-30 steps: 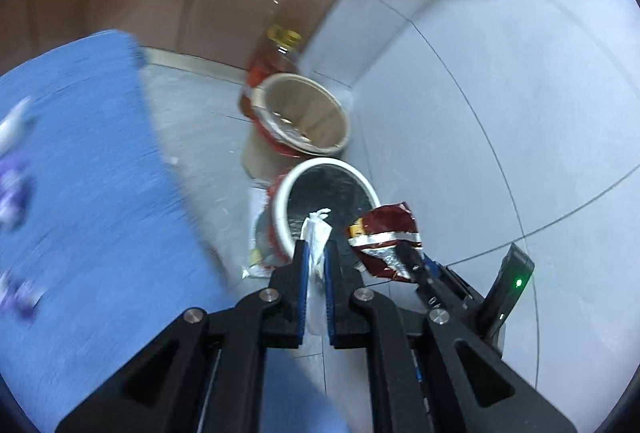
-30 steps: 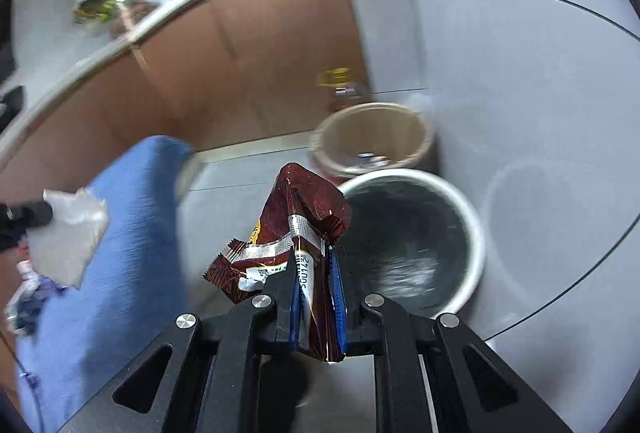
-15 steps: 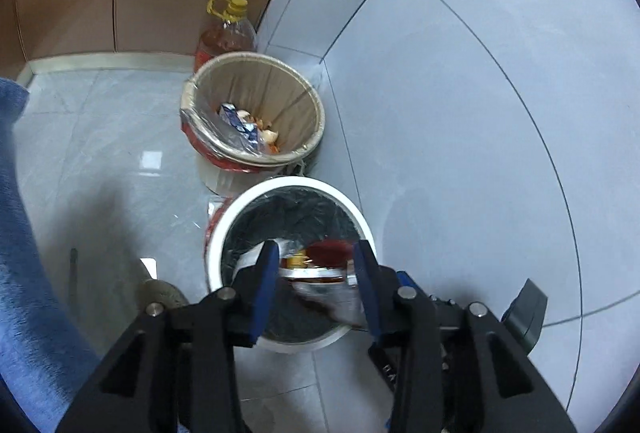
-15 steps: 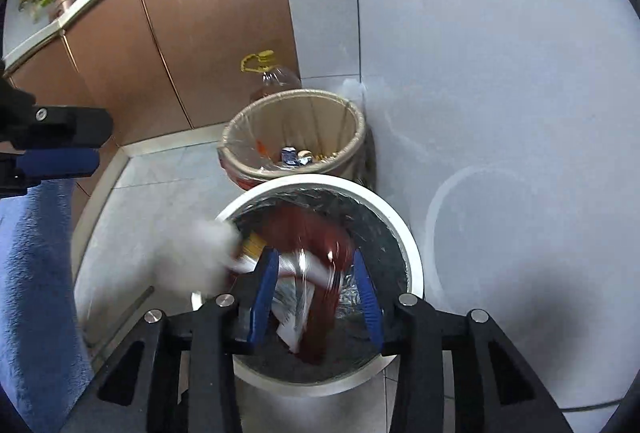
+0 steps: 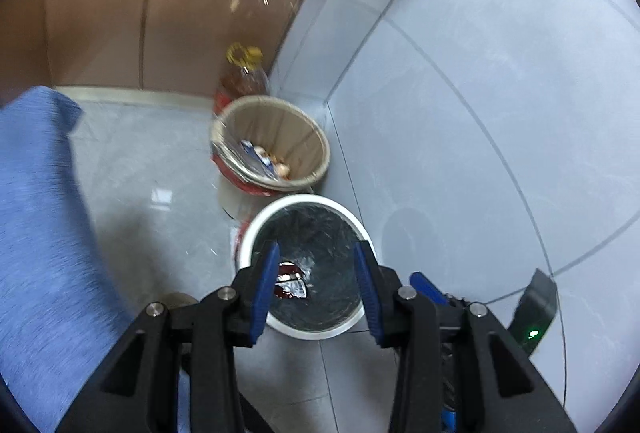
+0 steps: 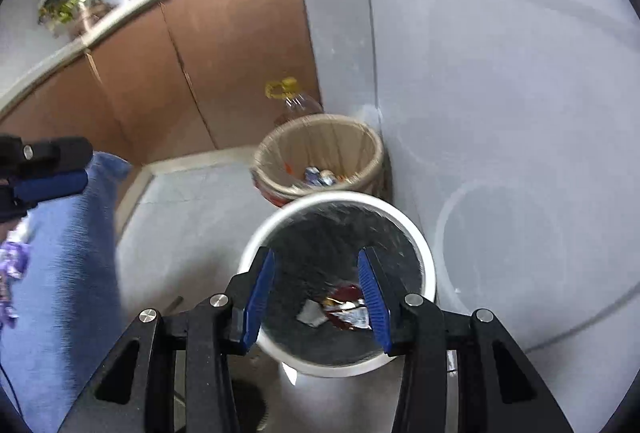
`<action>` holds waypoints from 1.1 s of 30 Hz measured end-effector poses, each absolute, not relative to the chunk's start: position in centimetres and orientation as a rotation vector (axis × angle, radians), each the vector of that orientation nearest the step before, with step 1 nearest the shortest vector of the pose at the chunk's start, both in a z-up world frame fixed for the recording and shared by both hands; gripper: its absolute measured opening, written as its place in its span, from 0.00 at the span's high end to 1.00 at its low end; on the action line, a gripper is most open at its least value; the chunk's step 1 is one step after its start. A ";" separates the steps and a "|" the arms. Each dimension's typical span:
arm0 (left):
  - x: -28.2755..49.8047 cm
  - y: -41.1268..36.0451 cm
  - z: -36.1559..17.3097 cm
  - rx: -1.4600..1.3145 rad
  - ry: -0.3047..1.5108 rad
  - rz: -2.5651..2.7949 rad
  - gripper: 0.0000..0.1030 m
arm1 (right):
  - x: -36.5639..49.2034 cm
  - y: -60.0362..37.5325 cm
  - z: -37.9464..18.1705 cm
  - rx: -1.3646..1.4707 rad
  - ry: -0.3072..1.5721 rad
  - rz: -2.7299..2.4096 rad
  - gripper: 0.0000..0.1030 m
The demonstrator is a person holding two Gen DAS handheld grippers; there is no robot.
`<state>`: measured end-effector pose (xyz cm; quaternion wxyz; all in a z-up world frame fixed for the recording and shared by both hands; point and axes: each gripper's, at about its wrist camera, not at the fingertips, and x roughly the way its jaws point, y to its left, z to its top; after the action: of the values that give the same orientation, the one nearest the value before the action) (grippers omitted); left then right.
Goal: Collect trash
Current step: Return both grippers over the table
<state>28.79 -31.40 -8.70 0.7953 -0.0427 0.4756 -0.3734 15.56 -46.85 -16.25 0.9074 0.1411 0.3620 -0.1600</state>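
A white-rimmed bin (image 5: 256, 229) with a black liner stands on the floor against the grey wall. At its bottom lie a dark red snack wrapper (image 5: 292, 279) and a white paper scrap (image 6: 312, 313); the right wrist view shows the wrapper (image 6: 348, 307) too. My left gripper (image 5: 316, 253) hangs open above the bin with nothing between its blue pads. My right gripper (image 6: 316, 257) is above the same bin (image 6: 424, 253), its jaws opening and empty. One of the left gripper's fingers (image 6: 52, 185) shows at the left edge.
A woven basket bin (image 5: 276, 113) holding rubbish stands just behind the white one, with a yellow-capped oil bottle (image 5: 244, 73) behind it. A blue cloth surface (image 5: 36, 233) lies to the left, with purple wrappers (image 6: 12, 265) on it. Brown cabinets (image 6: 224, 53) close the back.
Both grippers were shut, the left on white paper and the right on the red wrapper. Both opened over the white bin, and the two pieces now lie inside it.
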 end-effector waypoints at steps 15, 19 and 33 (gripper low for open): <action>17.3 -12.3 -3.6 -0.119 0.839 -0.617 0.62 | 11.2 -33.1 -5.7 0.185 0.574 -0.041 0.56; 14.6 -6.6 -3.6 -0.146 0.807 -0.549 0.59 | 10.4 -29.9 -4.5 0.152 0.557 0.032 0.55; 5.2 9.7 -9.7 -0.245 0.838 -0.265 0.54 | 7.8 -22.2 -4.3 0.093 0.565 0.217 0.51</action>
<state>5.25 9.73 -9.71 0.8977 -0.1183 0.4046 -0.1281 7.75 -22.20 -4.34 0.9535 0.0457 0.2780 0.1068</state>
